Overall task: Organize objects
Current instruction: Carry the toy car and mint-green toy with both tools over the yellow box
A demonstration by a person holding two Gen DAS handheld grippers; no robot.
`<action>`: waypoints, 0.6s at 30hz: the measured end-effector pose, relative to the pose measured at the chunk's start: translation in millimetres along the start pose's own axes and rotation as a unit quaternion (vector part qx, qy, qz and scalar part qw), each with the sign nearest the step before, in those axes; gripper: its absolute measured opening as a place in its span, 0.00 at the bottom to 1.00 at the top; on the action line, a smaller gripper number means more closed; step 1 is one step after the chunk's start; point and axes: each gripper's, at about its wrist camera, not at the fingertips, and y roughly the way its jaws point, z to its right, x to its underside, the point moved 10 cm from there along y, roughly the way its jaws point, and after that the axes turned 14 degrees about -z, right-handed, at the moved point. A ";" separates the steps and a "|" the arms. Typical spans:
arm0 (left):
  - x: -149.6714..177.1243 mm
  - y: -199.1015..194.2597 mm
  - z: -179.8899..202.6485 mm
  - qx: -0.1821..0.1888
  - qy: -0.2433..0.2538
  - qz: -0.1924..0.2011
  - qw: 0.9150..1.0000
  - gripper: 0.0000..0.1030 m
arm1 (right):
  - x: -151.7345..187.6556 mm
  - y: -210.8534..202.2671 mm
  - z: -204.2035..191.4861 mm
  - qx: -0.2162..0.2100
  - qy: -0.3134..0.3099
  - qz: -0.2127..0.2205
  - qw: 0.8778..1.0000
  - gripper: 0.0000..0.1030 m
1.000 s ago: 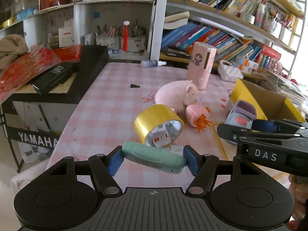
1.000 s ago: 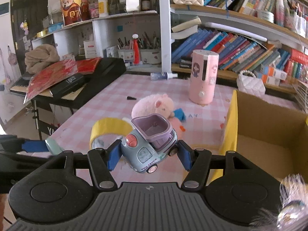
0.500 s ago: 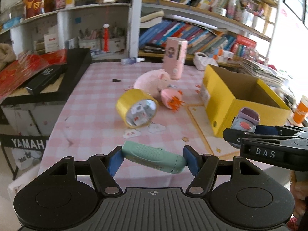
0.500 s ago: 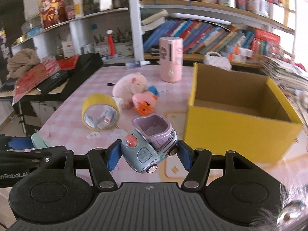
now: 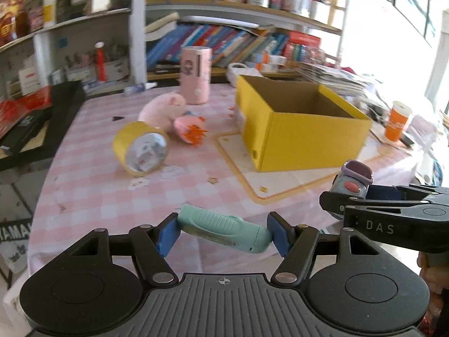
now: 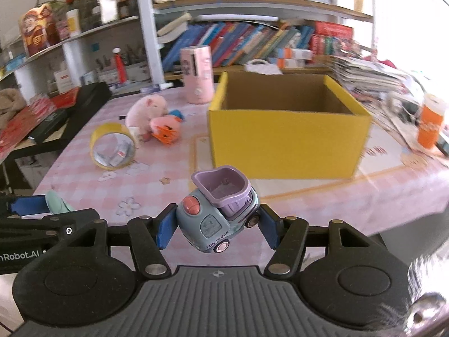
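Both my grippers have swung round since a second ago: the yellow box (image 6: pixel 289 140) was cut off at the edge of my views then, and now it sits whole, ahead of me on the pink checked table (image 6: pixel 308 196).

Close in, my left gripper (image 5: pixel 223 231) is clamped end to end on the mint green case (image 5: pixel 224 231), which lies tilted across the blue pads, clear of the table. My right gripper (image 6: pixel 214 226) is closed on the toy truck (image 6: pixel 217 213), pads pressing its nose and tail, purple tipper bed up; from the left camera only the truck's top peeks over the right gripper's arm. At the lower right corner of that view, I can only just make out my hand, blurred.

Past the truck, the box stands open-topped; I see bare cardboard walls inside, but the floor is hidden by the near wall, so I can't tell what's in it. Left of it lie the yellow tape roll (image 5: pixel 140 147), the pink plush pig (image 5: pixel 161 109) and a small pink-and-orange toy (image 5: pixel 189 129), close together. Farther back stands a pink cylinder (image 6: pixel 196 75), with an orange cup (image 6: pixel 429 125) off right.
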 end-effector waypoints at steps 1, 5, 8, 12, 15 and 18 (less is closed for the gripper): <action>0.1 -0.3 4.6 0.004 0.007 0.000 1.000 0.66 | 3.8 -2.5 4.7 0.005 0.007 0.000 1.000 0.57; -1.0 0.6 18.0 0.015 0.027 0.002 1.000 0.66 | 12.6 -10.4 19.0 0.021 0.031 0.001 0.999 0.57; -2.2 1.7 25.3 0.020 0.037 0.002 0.999 0.66 | 16.6 -14.0 27.1 0.028 0.043 0.001 0.999 0.57; -6.6 2.9 33.4 0.025 0.049 0.003 0.998 0.66 | 19.0 -17.1 34.9 0.034 0.056 0.001 0.998 0.57; -12.0 5.6 39.3 0.029 0.053 0.005 0.998 0.66 | 16.8 -18.3 40.6 0.040 0.060 0.003 0.997 0.57; -16.2 11.2 48.1 0.037 0.062 0.003 0.997 0.66 | 17.2 -18.9 48.5 0.046 0.063 0.002 0.997 0.57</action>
